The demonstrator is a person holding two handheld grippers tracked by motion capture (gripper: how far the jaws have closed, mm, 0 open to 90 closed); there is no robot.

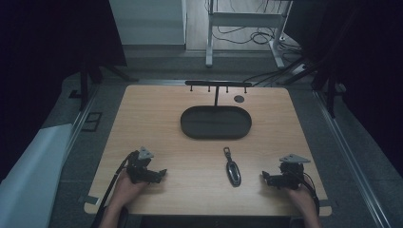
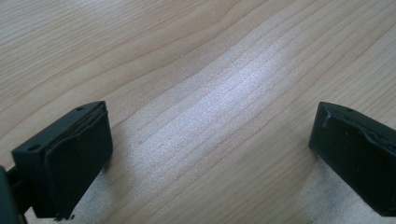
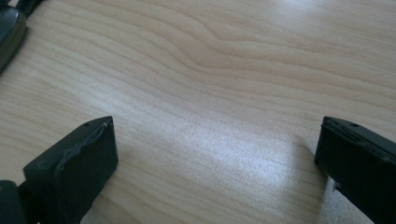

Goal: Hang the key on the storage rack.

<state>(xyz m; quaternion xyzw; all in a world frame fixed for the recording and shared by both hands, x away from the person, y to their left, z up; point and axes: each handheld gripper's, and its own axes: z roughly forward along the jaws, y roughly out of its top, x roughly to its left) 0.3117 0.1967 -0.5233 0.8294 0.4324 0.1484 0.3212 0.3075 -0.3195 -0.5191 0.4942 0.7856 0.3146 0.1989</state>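
Note:
A dark car key fob [image 1: 232, 168] with a strap lies on the wooden table [image 1: 161, 118], near the front middle. Its edge [image 3: 8, 29] peeks in at the top left of the right gripper view. My left gripper [image 1: 161, 174] rests at the front left, jaws wide apart over bare wood [image 2: 210, 140]. My right gripper [image 1: 264, 176] rests at the front right, a little right of the fob, also open with nothing between its fingers [image 3: 74, 168]. A black oval tray [image 1: 216, 122] sits at the table's middle back, below a black hook rack [image 1: 217, 84].
A small round dark mark [image 1: 239, 99] lies right of the rack's post. Bare wood lies between the tray and the fob. Cables [image 1: 256, 35] and a white frame [image 1: 244, 21] stand on the floor beyond the table.

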